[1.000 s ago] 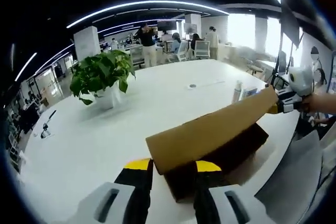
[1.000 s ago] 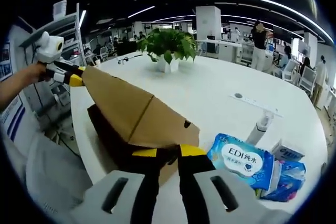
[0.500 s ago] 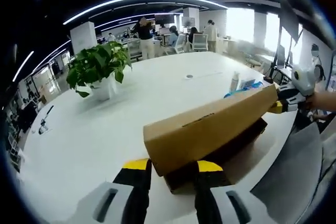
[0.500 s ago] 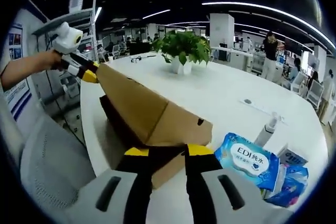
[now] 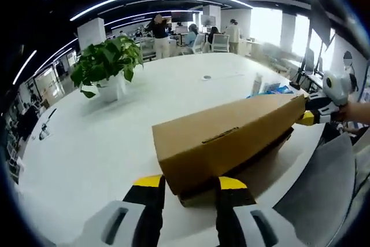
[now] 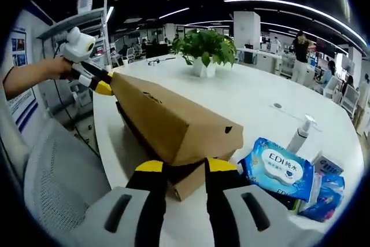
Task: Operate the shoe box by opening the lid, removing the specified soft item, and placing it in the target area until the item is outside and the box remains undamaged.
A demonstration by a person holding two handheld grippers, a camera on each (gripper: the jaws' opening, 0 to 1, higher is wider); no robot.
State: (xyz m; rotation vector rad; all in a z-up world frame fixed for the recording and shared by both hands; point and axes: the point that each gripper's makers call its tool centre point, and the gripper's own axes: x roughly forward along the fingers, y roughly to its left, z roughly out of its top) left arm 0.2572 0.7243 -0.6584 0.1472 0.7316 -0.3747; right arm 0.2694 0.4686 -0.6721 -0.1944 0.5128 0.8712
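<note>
A brown cardboard shoe box sits at the near edge of the white table (image 5: 98, 143). Its lid (image 5: 225, 134) (image 6: 173, 122) hovers slightly above the base (image 5: 196, 199) (image 6: 191, 184), with a dark gap showing beneath. My left gripper (image 5: 191, 182) is shut on one end of the lid. My right gripper (image 6: 179, 166) is shut on the opposite end. In the left gripper view the right gripper (image 5: 309, 118) pinches the lid's far corner; in the right gripper view the left gripper (image 6: 104, 88) does likewise. The box contents are hidden.
A potted plant (image 5: 107, 65) (image 6: 206, 47) stands mid-table. A blue wet-wipes pack (image 6: 278, 169), a spray bottle (image 6: 300, 134) and more blue packs (image 6: 326, 195) lie beside the box. A grey mesh chair (image 5: 324, 195) (image 6: 52, 177) sits against the table edge. People stand far behind.
The lid has swung from a steep tilt to nearly level over the base, both grippers still holding its ends. Both cameras shifted slightly with the hands.
</note>
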